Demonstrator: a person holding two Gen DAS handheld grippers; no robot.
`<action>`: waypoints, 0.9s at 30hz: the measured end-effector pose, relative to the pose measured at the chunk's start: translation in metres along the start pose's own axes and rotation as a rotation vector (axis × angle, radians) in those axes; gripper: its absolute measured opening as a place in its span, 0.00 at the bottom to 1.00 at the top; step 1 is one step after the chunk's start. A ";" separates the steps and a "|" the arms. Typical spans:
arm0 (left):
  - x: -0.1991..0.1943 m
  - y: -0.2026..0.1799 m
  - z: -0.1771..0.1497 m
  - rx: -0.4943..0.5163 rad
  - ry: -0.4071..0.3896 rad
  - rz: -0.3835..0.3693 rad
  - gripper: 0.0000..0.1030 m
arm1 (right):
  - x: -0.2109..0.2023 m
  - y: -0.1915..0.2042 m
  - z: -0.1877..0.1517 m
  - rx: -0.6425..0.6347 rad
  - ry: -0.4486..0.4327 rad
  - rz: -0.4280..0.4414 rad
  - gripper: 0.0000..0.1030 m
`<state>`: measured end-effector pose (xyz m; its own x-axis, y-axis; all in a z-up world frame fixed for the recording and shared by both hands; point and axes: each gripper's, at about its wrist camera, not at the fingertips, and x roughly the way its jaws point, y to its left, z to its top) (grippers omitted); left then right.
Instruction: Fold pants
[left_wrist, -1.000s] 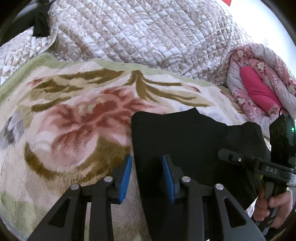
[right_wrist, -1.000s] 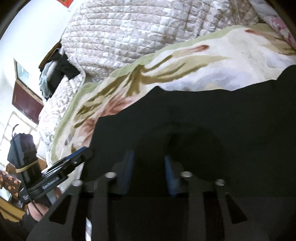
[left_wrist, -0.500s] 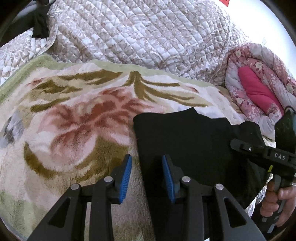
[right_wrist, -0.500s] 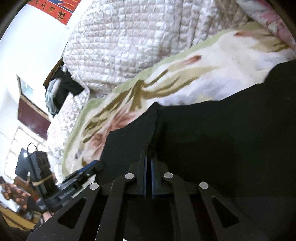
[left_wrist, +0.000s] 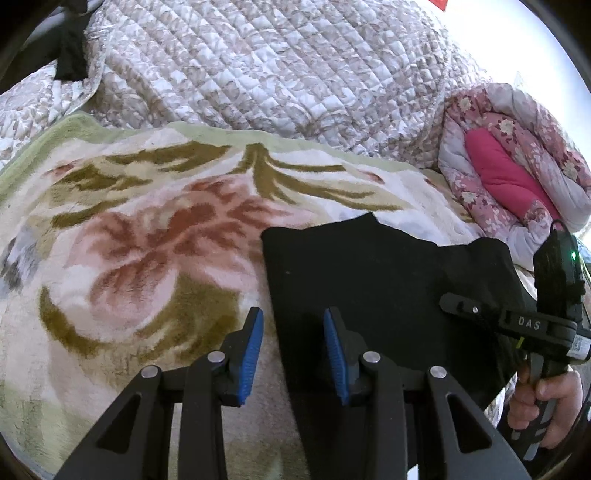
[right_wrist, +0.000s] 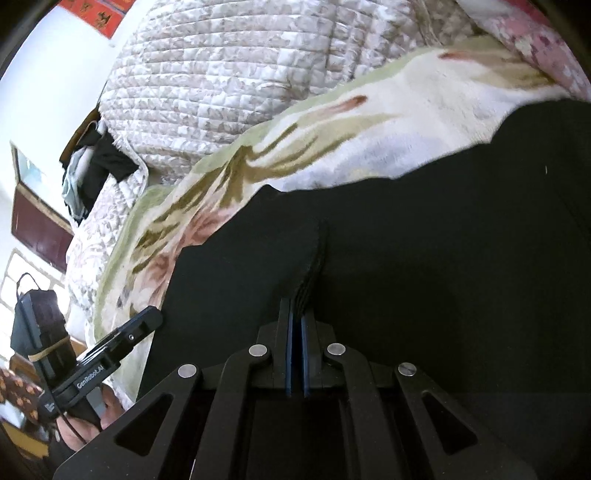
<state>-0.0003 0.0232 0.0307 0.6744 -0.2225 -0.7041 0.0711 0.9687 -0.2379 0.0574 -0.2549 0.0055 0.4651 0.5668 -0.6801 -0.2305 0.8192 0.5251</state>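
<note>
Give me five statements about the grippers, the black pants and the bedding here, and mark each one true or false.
1. The right gripper is shut on a pinched ridge of the black pants. True.
2. The left gripper is clamped on the pants. False: its blue pads stand apart, astride the pants' left edge, gripping nothing.
3. The pants lie on a floral blanket. True.
4. The quilted cover lies on top of the pants. False: it is heaped behind the blanket, clear of them.
5. A pink floral quilt sits rolled at the right in the left wrist view. True.
</note>
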 end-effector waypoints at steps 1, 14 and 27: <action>-0.001 -0.003 0.000 0.010 -0.004 -0.006 0.36 | -0.002 0.002 0.000 -0.010 -0.008 -0.002 0.03; 0.028 -0.024 0.016 0.043 0.018 -0.035 0.36 | 0.006 0.036 0.016 -0.191 -0.060 -0.113 0.13; 0.029 -0.040 0.010 0.096 0.052 0.018 0.36 | -0.007 0.035 -0.001 -0.203 -0.041 -0.157 0.13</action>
<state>0.0237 -0.0207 0.0263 0.6373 -0.2083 -0.7419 0.1317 0.9780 -0.1615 0.0452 -0.2301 0.0274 0.5423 0.4304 -0.7216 -0.3176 0.9001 0.2982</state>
